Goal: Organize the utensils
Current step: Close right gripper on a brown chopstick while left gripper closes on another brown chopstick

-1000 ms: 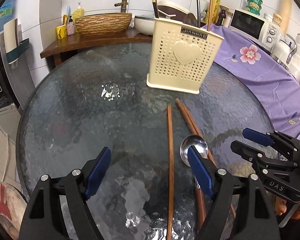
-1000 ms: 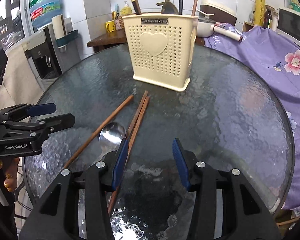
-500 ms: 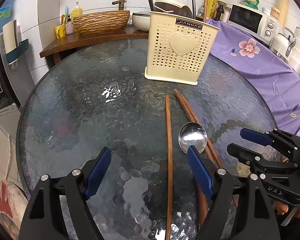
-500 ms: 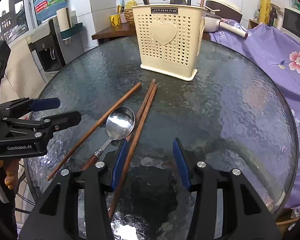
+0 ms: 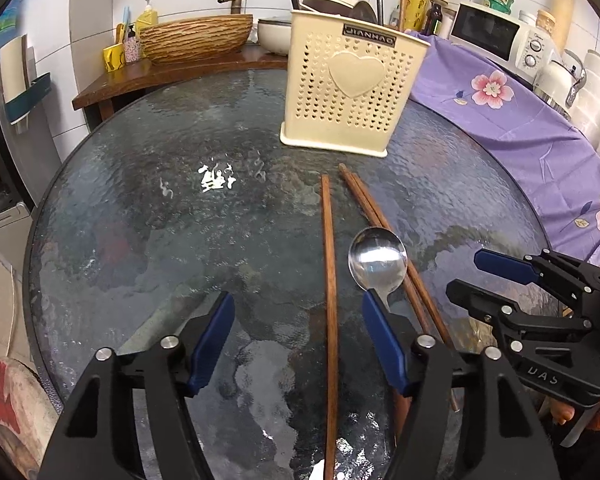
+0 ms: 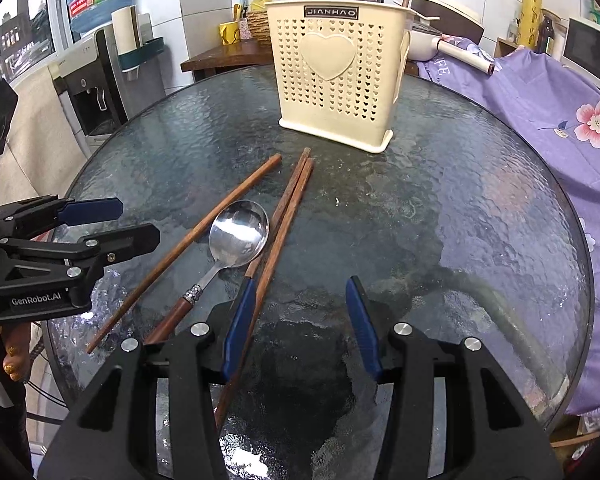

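- Spoon (image 6: pixel 238 236), mid-tabletop (image 6: pixel 440 208): steel, slick; take by its wooden handle.
- Chopsticks (image 6: pixel 288 208): light, stiff, roll easily.
- Left gripper (image 5: pixel 296 336) jaws closing, nothing gripped; right gripper (image 6: pixel 298 324) released, empty.

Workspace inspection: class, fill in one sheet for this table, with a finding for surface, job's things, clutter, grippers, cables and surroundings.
Surface: round textured glass table, glare patches.
Job's things: steel spoon and three wooden chopsticks lying loose before the upright cream utensil holder, which already holds utensils.
Clutter: nothing seen on the glass.
Grippers: left gripper has just been closing, nothing pressed between the pads; right gripper open, empty.
Cables: nothing seen.
Surroundings: purple floral cloth, microwave, water dispenser.
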Motion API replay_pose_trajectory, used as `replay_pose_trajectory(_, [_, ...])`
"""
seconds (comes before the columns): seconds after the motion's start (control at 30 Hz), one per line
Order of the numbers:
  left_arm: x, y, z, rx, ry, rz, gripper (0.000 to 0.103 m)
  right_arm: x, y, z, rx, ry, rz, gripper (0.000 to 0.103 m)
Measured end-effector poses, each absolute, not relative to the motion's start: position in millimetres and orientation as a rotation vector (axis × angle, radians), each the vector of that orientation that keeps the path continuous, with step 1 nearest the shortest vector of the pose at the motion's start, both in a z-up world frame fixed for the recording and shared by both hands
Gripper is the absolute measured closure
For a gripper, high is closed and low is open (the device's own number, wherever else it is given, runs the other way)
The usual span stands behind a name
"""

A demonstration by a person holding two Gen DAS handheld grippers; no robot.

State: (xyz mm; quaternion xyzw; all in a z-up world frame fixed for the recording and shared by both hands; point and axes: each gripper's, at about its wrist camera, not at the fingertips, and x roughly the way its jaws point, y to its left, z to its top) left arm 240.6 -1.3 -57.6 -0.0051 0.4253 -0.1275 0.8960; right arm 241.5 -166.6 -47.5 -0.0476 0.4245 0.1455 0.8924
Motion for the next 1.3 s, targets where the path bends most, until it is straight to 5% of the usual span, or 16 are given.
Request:
replay_pose_trajectory(0.53, [246.5, -19.1, -74.8, 0.04, 0.943, -0.277, 0.055, 254.1, -148.1, -62.7, -0.156, 0.958, 0.275, 0.057])
replay_pose_trajectory(1.0, [276.4, -38.5, -75.7, 0.107, 0.952, -0.243, 0.071, 297.7, -139.5, -62.5, -0.137, 1.004, 0.254, 0.078])
replay_pose_trajectory(1.3, [318.4, -41.0, -76.2, 0.131, 0.966, -0.233, 0.074, 332.6, -140.2, -61.7, -0.142, 1.043, 0.275, 0.081])
